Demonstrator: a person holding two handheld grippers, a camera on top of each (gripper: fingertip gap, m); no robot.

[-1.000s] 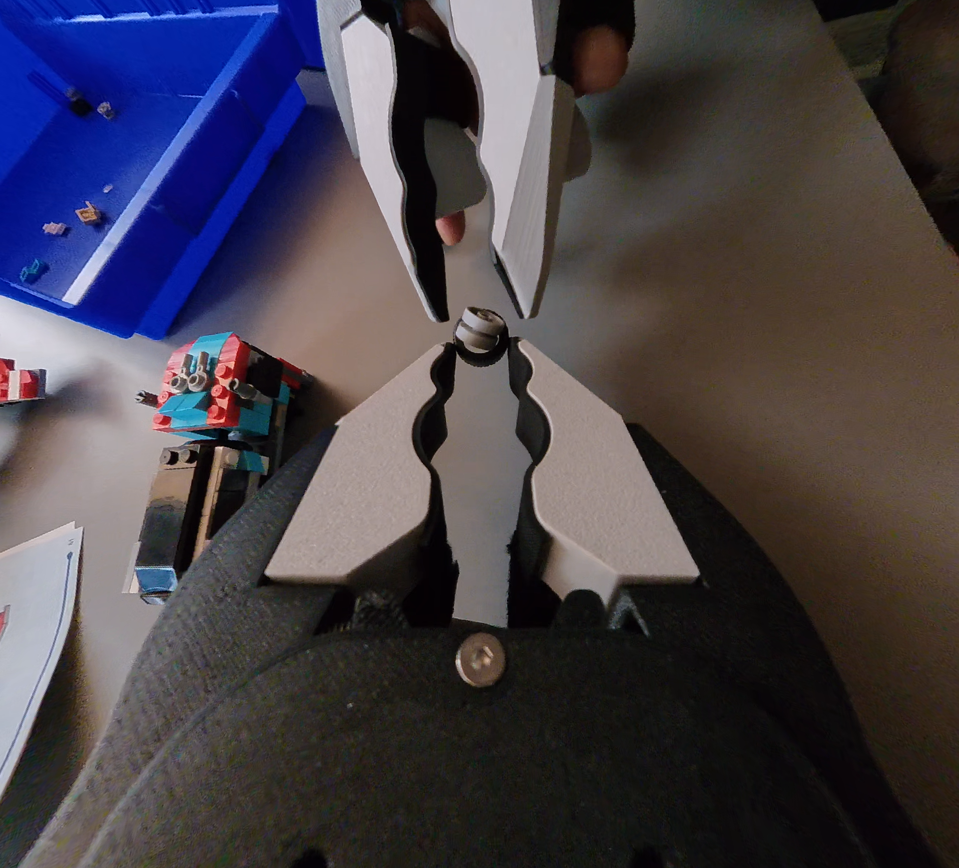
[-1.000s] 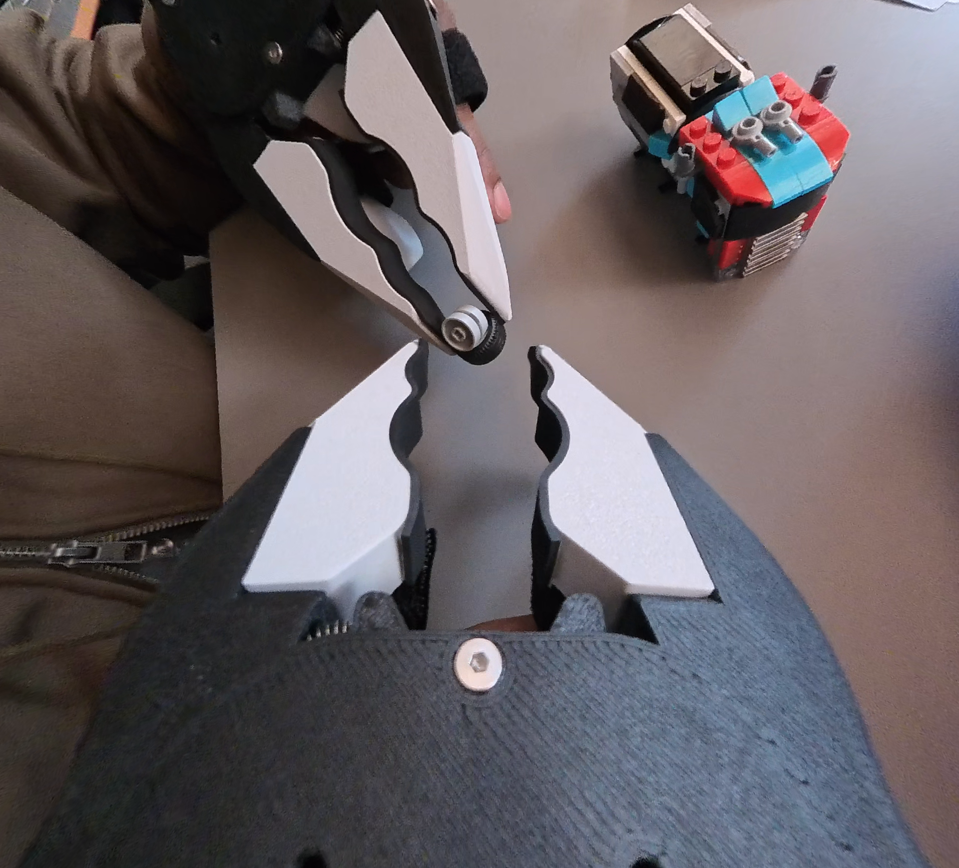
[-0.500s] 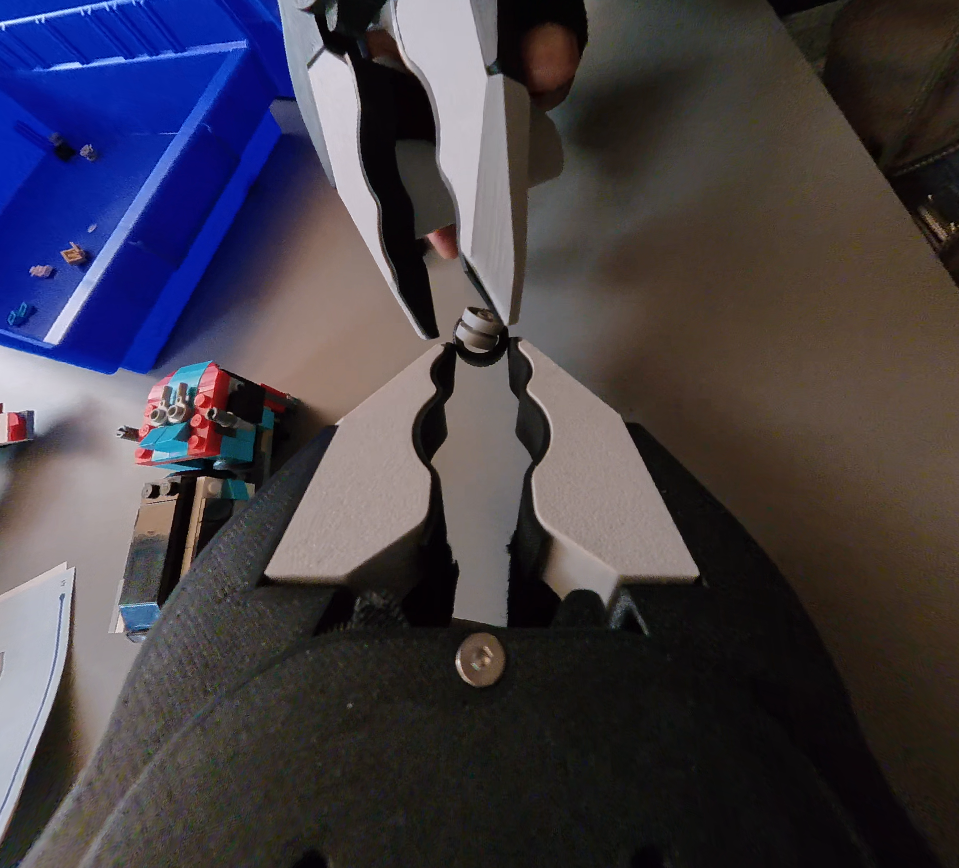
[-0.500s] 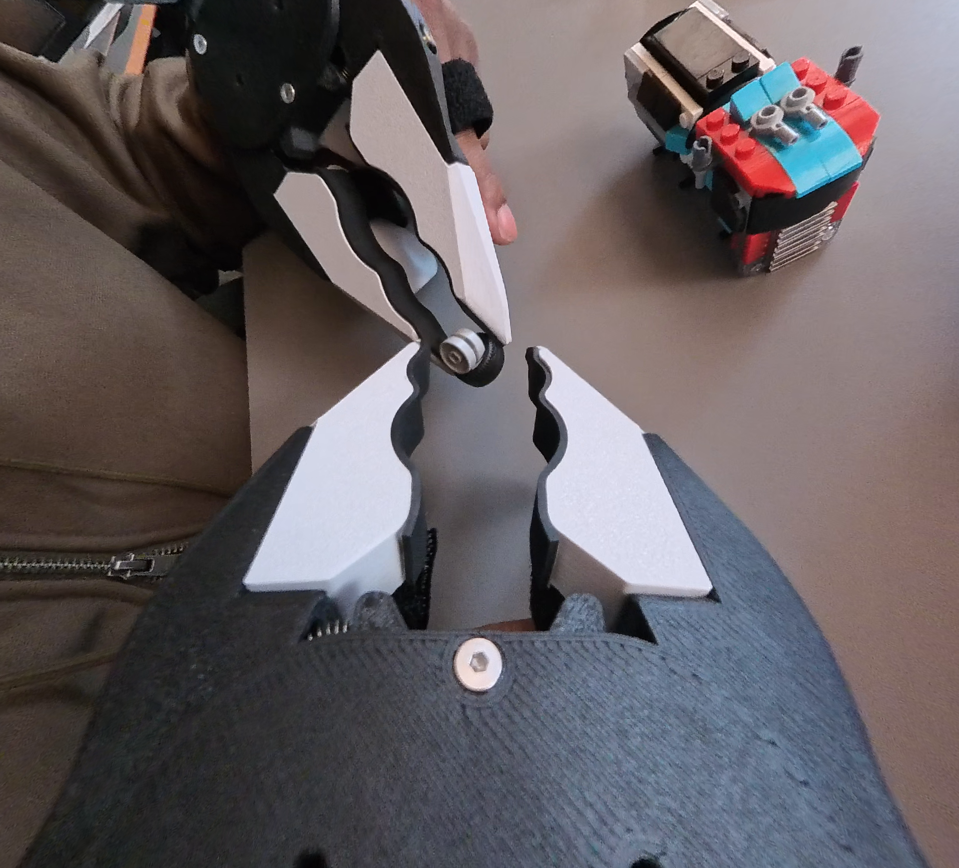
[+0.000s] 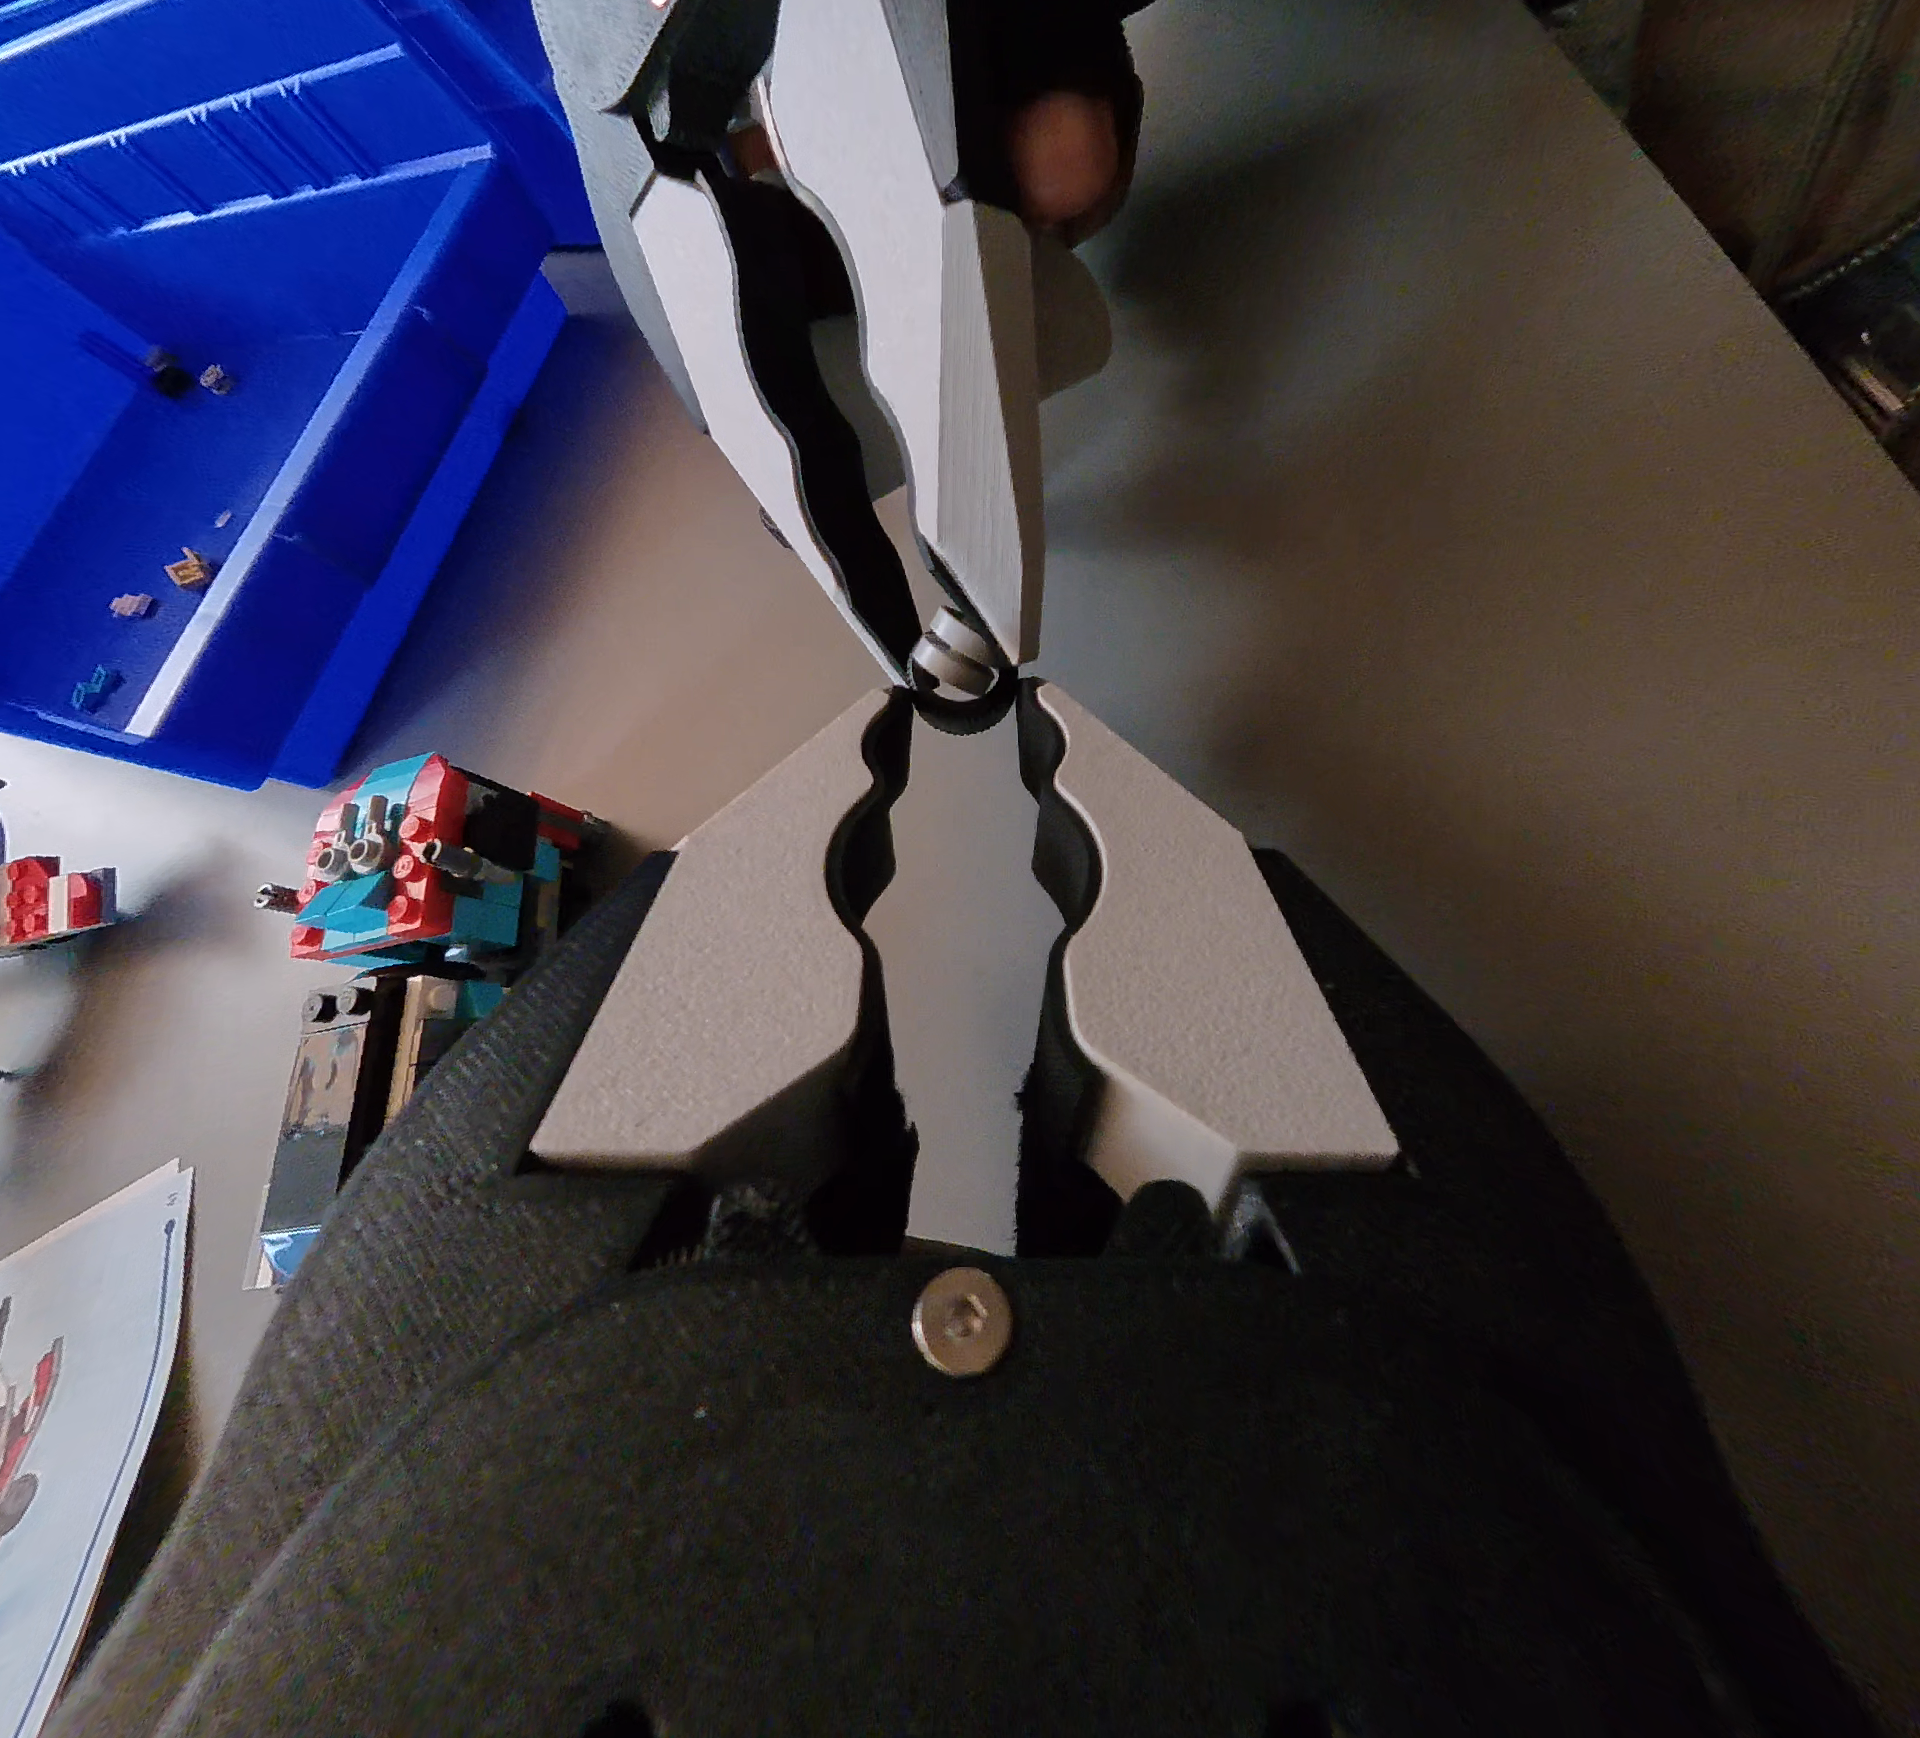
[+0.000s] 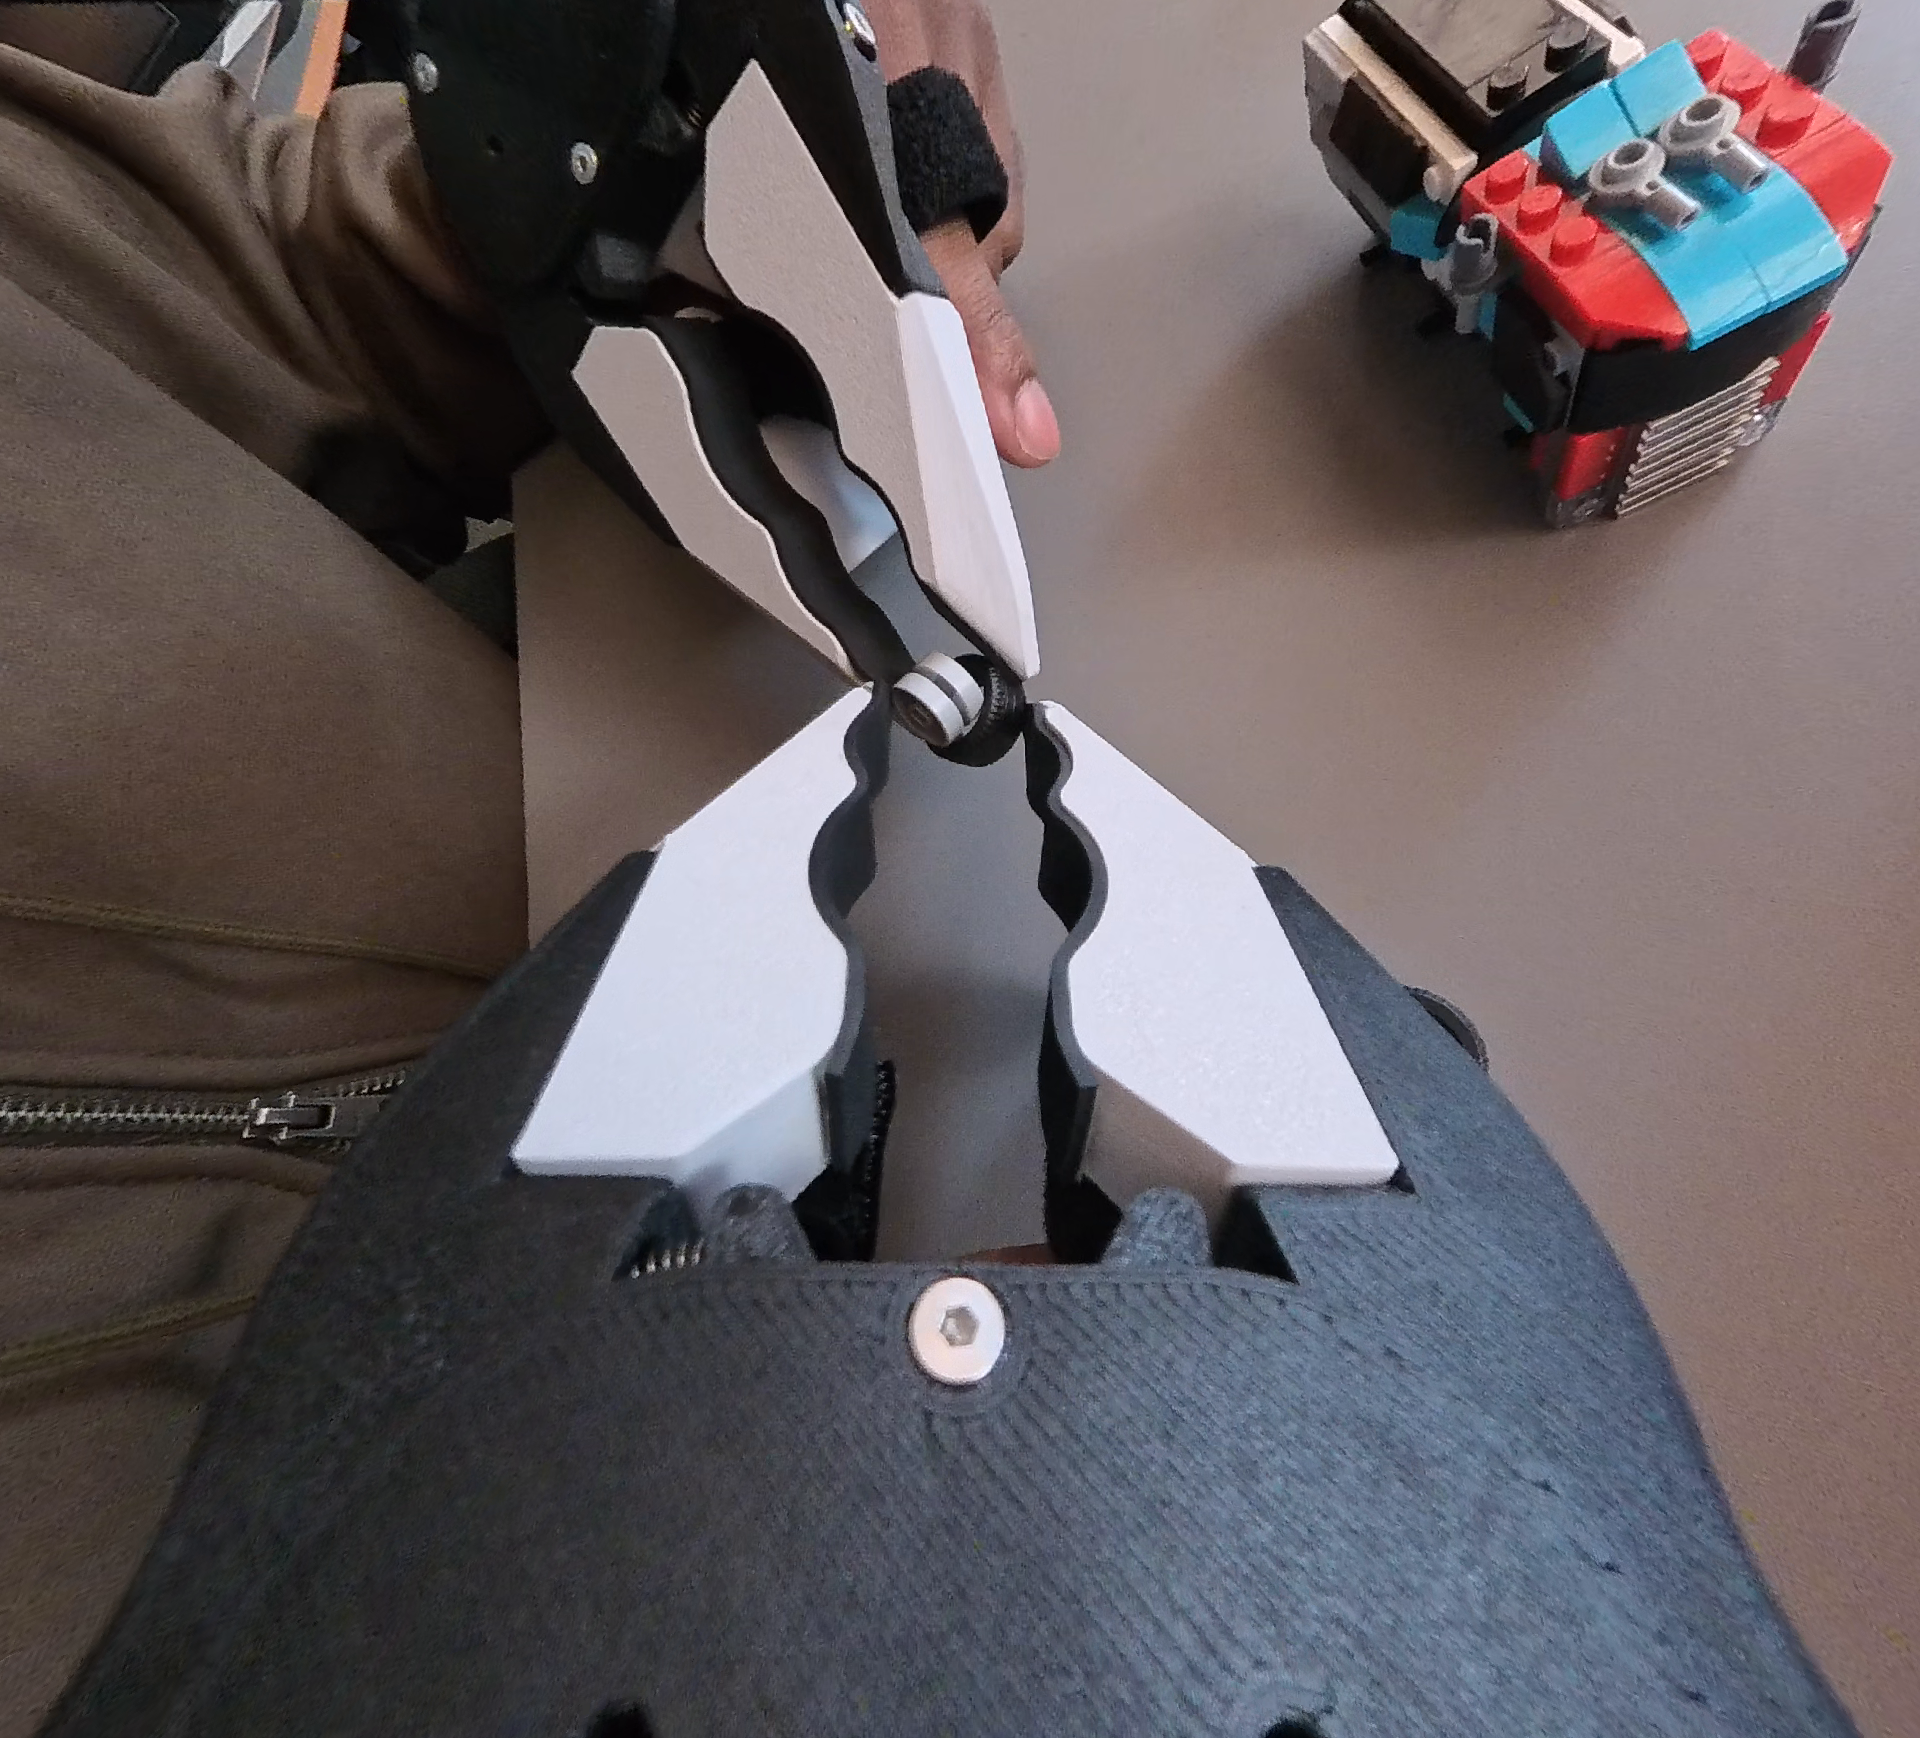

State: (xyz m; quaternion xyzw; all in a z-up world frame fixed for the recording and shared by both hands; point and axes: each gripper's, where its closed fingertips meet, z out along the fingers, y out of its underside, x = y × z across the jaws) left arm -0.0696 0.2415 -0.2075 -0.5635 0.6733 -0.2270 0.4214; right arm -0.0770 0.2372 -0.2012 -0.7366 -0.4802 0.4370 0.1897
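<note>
Both claws now pinch one small toy wheel, a grey hub in a black tyre [image 5: 958, 672]. A second ago only the left gripper [image 5: 961, 701] held it, while the right gripper [image 6: 956, 717] stood spread with its tips clear of the wheel; since then the right fingertips have drawn in and now press on the black tyre from either side. The left gripper's hold is unchanged, its pads [image 6: 873, 639] clamped on the wheel.

In the left wrist view the right gripper comes down from the top centre of the frame, tips meeting the left's at mid-frame, a gloved hand [image 5: 1060, 78] behind it. In the right wrist view the left gripper slants in from the upper left, the person's bare fingertip [image 6: 1023, 410] along its outer finger.

A red, teal and black brick truck [image 6: 1621, 234] sits on the grey table [image 6: 1455, 857] at upper right of the right wrist view. A blue bin [image 5: 260, 234] fills the upper left of the left wrist view, and a printed sheet [image 5: 73, 1376] lies at lower left.
</note>
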